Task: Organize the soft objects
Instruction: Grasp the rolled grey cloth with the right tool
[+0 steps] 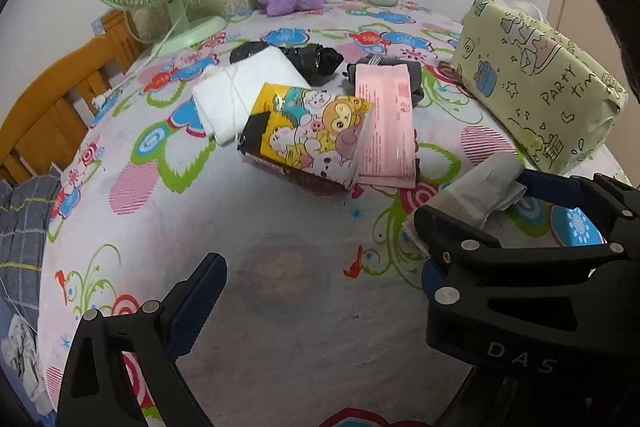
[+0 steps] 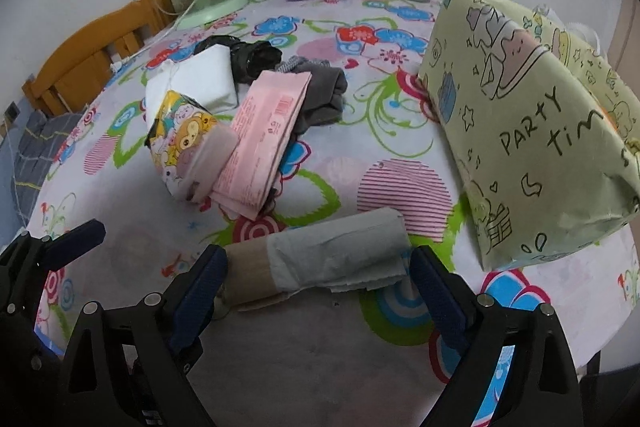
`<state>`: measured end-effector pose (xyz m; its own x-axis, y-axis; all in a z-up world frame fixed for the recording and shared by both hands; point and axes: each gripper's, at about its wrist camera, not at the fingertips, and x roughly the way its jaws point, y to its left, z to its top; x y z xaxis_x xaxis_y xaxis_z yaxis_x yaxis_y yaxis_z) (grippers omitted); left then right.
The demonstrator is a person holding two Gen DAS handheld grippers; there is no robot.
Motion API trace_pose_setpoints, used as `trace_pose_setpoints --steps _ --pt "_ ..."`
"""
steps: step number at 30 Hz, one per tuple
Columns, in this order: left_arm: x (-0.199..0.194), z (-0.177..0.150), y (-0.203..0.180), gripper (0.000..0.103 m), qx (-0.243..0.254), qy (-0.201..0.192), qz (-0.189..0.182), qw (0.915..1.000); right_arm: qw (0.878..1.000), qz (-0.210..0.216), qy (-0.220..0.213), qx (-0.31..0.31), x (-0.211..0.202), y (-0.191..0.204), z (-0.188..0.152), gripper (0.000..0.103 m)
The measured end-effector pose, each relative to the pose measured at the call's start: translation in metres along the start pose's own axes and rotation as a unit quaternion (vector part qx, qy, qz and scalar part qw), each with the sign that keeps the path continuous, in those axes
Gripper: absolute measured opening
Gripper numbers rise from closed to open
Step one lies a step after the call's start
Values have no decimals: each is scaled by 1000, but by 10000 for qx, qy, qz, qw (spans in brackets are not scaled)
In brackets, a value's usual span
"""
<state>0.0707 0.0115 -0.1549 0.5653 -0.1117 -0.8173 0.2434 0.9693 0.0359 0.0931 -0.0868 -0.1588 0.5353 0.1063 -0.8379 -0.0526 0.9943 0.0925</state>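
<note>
Right tool (image 2: 318,277) wide, straddling tissue roll (image 2: 320,259) at 12 o'clock on surface (image 2: 320,327); left tool (image 1: 320,287) wide, empty.

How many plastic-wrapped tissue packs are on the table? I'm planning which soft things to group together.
3: the yellow cartoon pack in the middle pile, the pink pack leaning on its right side, and the big green "Party time" pack at the right. Others may be hidden underneath.

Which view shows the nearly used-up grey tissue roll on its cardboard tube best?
The right wrist view: the grey tissue roll on its cardboard tube lies whole between the open right tool fingers. In the left wrist view, that tool covers part of it.
</note>
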Motion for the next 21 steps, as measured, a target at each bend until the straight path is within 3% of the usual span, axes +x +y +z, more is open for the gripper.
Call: trace_pose_setpoints --steps 3,14,21 --pt "1 0 -1 99 1 -10 -24 10000 9999 -36 -82 -54 1 0 0 94" --pt "7 15 -1 99 -77 -102 -15 9999 9991 -102 -355 -216 -9 -1 7 53" --pt "11 29 1 99 -121 -161 25 9998 9990 -91 -435 -32 -12 -11 16 50"
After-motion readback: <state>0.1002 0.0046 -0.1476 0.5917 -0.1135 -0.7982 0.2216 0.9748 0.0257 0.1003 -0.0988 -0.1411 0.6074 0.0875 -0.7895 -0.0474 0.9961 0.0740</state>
